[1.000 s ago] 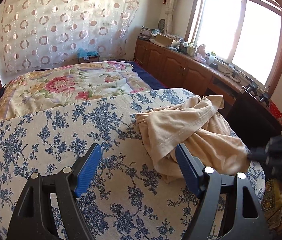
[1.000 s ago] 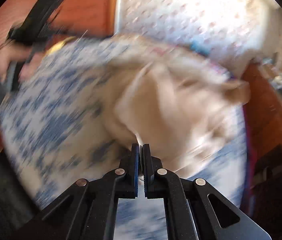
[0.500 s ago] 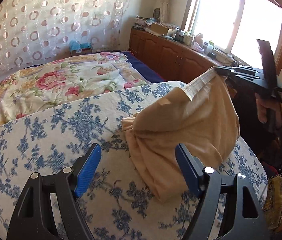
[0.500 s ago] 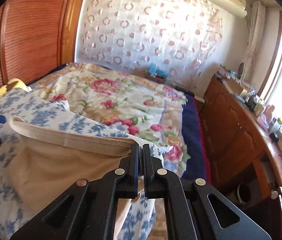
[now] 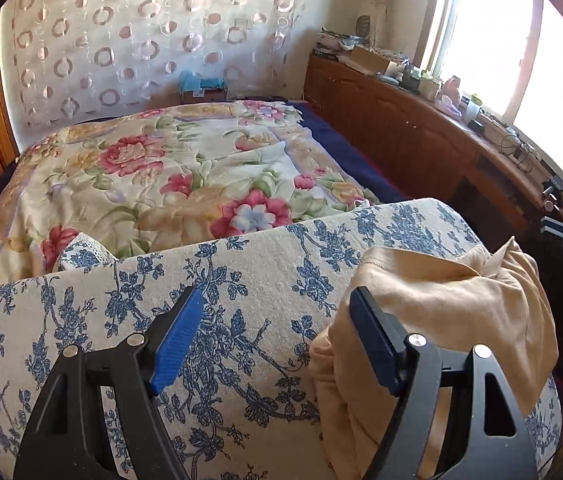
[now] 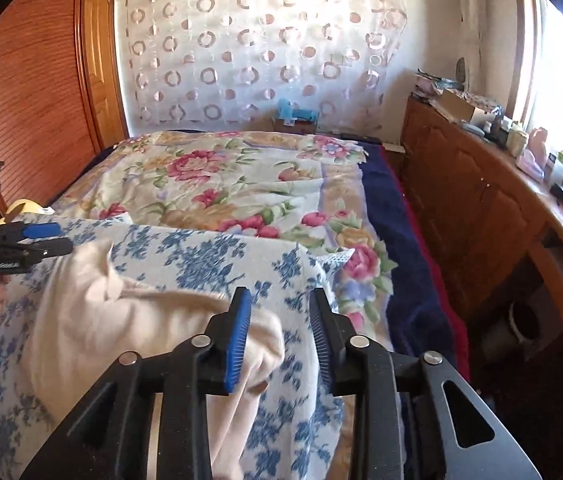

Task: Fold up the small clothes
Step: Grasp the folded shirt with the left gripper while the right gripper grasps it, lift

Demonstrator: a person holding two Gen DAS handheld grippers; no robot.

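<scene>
right tool (image 6: 279,338): jaws opening, pads apart; a fold of the garment (image 6: 129,328) lies at the left pad, with no pinch seen
left tool (image 5: 277,338): jaws wide, holding nothing; its right finger hangs over the garment (image 5: 441,332), while the left finger is above the blue cloth (image 5: 241,280)
garment: a cream heap on the blue cloth, toward the near right end in the left view, bunched and not yet flat
step in hand: judged to be the release before spreading; the right tool should clear the fold fully before pulling back, so nothing drags
next grip: each tool would do best on a hem or corner, pulled apart to flatten it
bed (image 6: 241,184): the floral quilt lies beyond the blue cloth, well apart from the garment
hard to make out: seams and openings are buried in the folds, its near edge is hidden behind the tools, and the kind of garment cannot be told
</scene>
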